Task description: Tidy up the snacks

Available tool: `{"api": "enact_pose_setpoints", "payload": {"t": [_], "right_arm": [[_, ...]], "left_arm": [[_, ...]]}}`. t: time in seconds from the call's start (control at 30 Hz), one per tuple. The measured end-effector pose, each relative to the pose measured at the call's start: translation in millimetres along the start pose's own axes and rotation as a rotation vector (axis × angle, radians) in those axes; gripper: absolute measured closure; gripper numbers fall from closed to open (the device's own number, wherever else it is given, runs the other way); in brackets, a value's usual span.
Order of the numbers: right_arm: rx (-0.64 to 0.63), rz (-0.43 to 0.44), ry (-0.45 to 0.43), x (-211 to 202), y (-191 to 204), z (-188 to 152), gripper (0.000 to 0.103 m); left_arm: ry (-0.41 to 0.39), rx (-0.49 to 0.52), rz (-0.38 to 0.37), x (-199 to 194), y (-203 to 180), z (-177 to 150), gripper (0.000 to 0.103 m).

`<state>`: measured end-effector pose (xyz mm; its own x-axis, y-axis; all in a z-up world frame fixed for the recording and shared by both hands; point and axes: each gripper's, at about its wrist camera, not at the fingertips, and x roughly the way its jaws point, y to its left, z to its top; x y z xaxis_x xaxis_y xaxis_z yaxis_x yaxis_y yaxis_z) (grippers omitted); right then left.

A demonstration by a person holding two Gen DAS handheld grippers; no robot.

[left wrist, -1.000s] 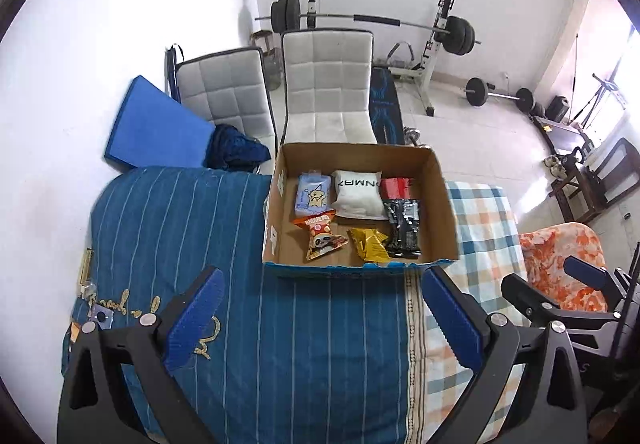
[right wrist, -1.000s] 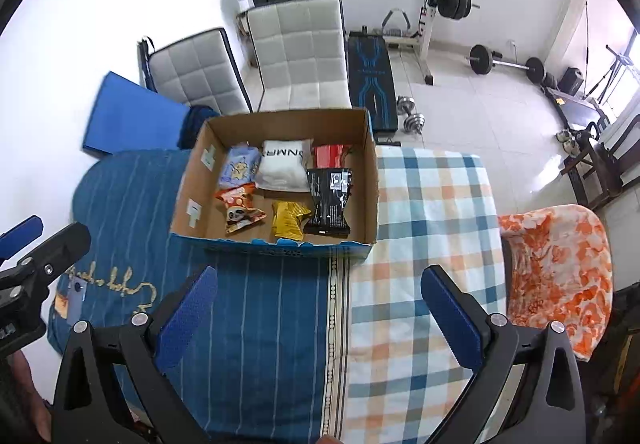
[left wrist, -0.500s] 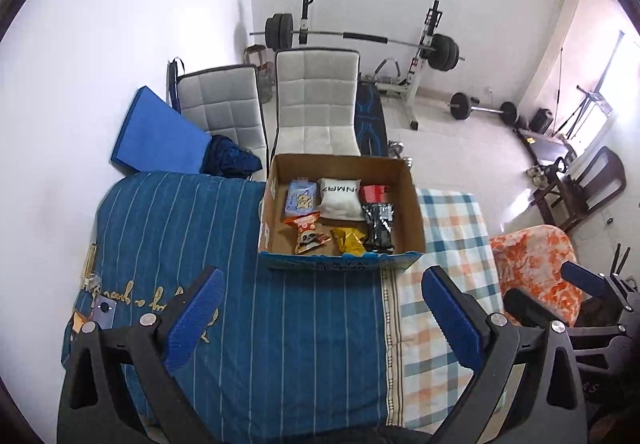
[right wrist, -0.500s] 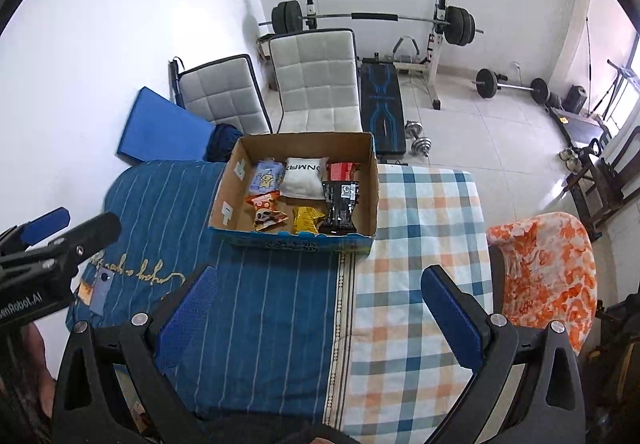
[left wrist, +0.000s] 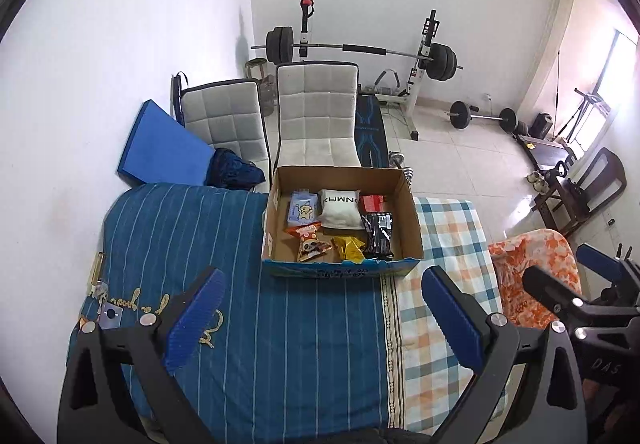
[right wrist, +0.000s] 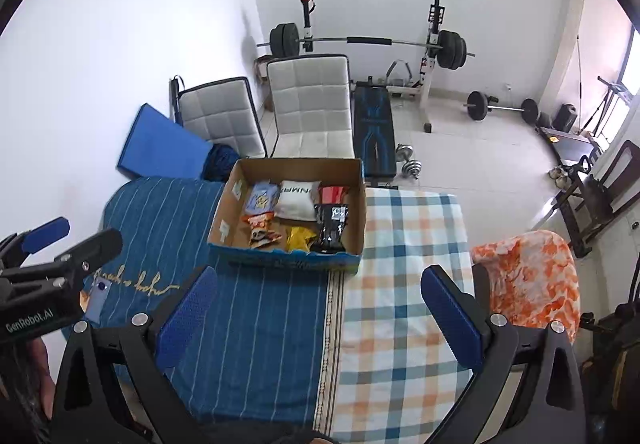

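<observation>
A cardboard box [left wrist: 410,212] [right wrist: 358,200] sits at the far side of a cloth-covered table. Inside lie several snacks: a white pillow pack [left wrist: 341,206] [right wrist: 297,199], a light blue pack [left wrist: 301,209], an orange panda pack [left wrist: 310,242] [right wrist: 260,230], a yellow pack [left wrist: 349,247], a black pack [left wrist: 379,234] [right wrist: 331,223] and a red pack [left wrist: 373,200]. My left gripper [left wrist: 322,318] is open and empty, well short of the box. My right gripper [right wrist: 320,314] is open too, holding nothing, back from the box.
The table carries a blue striped cloth [left wrist: 180,228] and a checked cloth [right wrist: 404,244]. Small metal items [left wrist: 108,314] lie at its left edge. Two white chairs [left wrist: 318,116], a blue mat [left wrist: 160,148], a barbell rack [left wrist: 360,48] and an orange-covered seat [right wrist: 528,276] stand around.
Both grippers have pulled back and risen from the box, which now looks smaller and farther. Both stayed open.
</observation>
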<state>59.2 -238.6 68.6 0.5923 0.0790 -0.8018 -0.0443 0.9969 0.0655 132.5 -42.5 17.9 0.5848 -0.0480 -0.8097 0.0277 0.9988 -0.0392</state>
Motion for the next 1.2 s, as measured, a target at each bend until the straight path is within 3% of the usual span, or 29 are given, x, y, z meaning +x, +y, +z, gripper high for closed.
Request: {"api": "enact_pose_setpoints", "payload": {"t": [1.2], "right_arm": [[0.042,-0.053,-0.032,5.0,-5.2,6.5,0.0]], "left_arm": [[-0.041,0.011,0.051,7.1,-0.9,1.5,0.002]]}}
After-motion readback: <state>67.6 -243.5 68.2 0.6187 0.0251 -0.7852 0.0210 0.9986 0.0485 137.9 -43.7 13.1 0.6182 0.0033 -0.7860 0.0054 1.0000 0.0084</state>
